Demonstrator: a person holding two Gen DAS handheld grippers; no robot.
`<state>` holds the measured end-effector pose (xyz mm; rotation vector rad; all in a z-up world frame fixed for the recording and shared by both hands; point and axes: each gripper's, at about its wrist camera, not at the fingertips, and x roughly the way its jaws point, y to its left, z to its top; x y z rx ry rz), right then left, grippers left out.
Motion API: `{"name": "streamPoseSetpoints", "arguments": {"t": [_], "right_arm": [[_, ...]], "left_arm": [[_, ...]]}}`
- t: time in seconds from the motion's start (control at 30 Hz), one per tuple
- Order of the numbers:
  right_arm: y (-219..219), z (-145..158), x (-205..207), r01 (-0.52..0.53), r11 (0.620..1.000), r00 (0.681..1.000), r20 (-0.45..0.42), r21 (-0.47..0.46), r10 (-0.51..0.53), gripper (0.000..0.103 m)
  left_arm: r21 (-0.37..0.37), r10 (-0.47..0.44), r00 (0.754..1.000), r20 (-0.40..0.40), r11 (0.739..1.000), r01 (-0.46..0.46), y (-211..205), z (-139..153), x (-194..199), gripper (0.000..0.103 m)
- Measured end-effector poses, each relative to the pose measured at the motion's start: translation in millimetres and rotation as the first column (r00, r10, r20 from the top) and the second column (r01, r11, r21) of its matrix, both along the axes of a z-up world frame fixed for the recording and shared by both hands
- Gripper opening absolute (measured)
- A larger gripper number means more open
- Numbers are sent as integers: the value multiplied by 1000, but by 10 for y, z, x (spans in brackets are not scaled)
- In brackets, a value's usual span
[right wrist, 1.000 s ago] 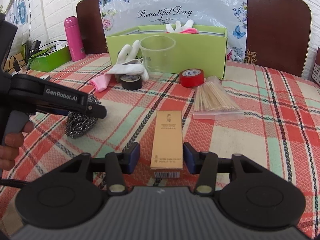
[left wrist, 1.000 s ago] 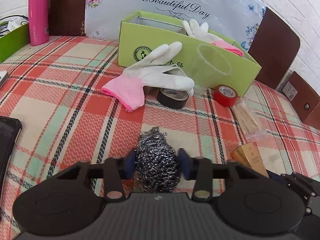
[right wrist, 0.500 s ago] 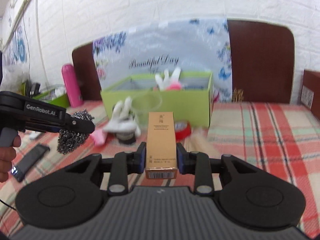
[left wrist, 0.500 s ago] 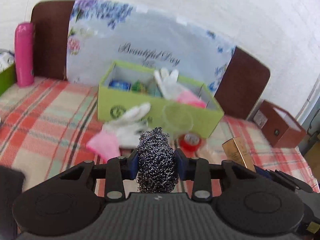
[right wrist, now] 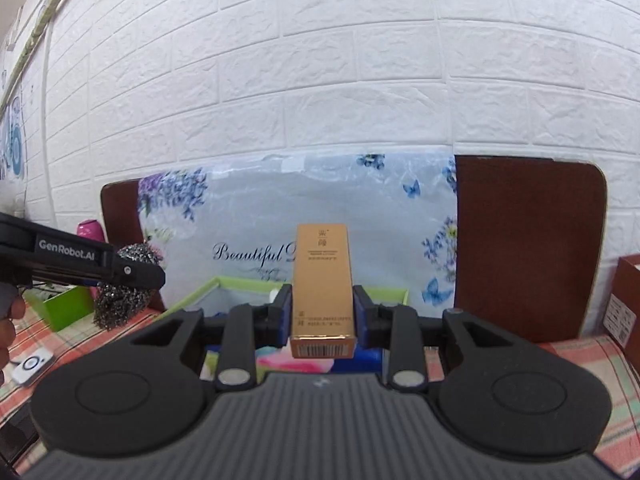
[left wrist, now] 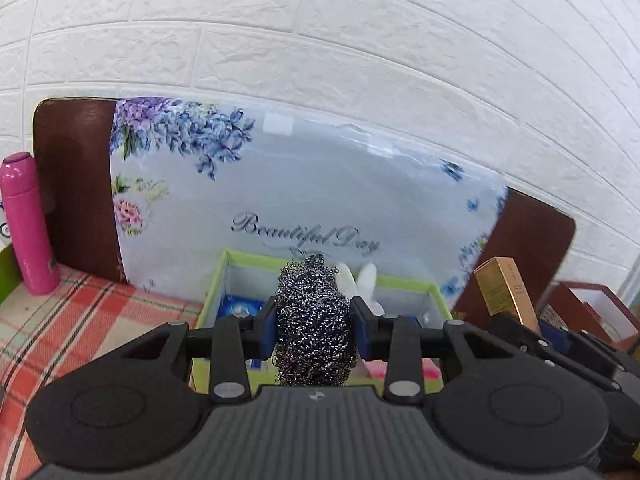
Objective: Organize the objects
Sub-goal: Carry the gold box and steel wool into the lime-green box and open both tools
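My left gripper (left wrist: 313, 327) is shut on a steel wool scourer (left wrist: 314, 320) and holds it up in the air in front of the open green box (left wrist: 216, 284). White gloves (left wrist: 362, 280) stick up inside the box. My right gripper (right wrist: 322, 314) is shut on a gold carton (right wrist: 322, 284) and holds it upright above the same green box (right wrist: 196, 294). The left gripper with the scourer (right wrist: 122, 284) shows at the left of the right wrist view. The gold carton (left wrist: 502, 288) shows at the right of the left wrist view.
A floral "Beautiful Day" bag (left wrist: 304, 200) leans on brown chair backs (right wrist: 528, 248) behind the box. A pink bottle (left wrist: 26, 224) stands far left on the plaid tablecloth (left wrist: 64, 320). A brown box (right wrist: 628, 304) sits at the right. A small green bin (right wrist: 66, 306) sits left.
Both grippers have risen and moved toward the green box with their objects. The table items in front of the box have dropped out of view.
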<state>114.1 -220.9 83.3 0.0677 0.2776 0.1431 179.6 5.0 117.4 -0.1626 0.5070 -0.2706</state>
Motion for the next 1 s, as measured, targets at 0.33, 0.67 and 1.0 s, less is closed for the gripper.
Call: {"name": "streamPoseSetpoints", "arguments": {"t": [0.33,0.67,1.0], "right_arm": [[156,-339,740,2,1000,997,-77,-25,-3,30],[47,-637,751,51,996,992,-115,-68,-59,85],[-60,-251,301,76,997,996,-42,-3,-76,103]], "left_arm": [[-3,13,999,-53,1000,-13,-112,-298,609,44],[40,68,991,-115,997,-64,-69,-666,538,86],[91,63,994,-86,994,-55,-211,-250,70,86]]}}
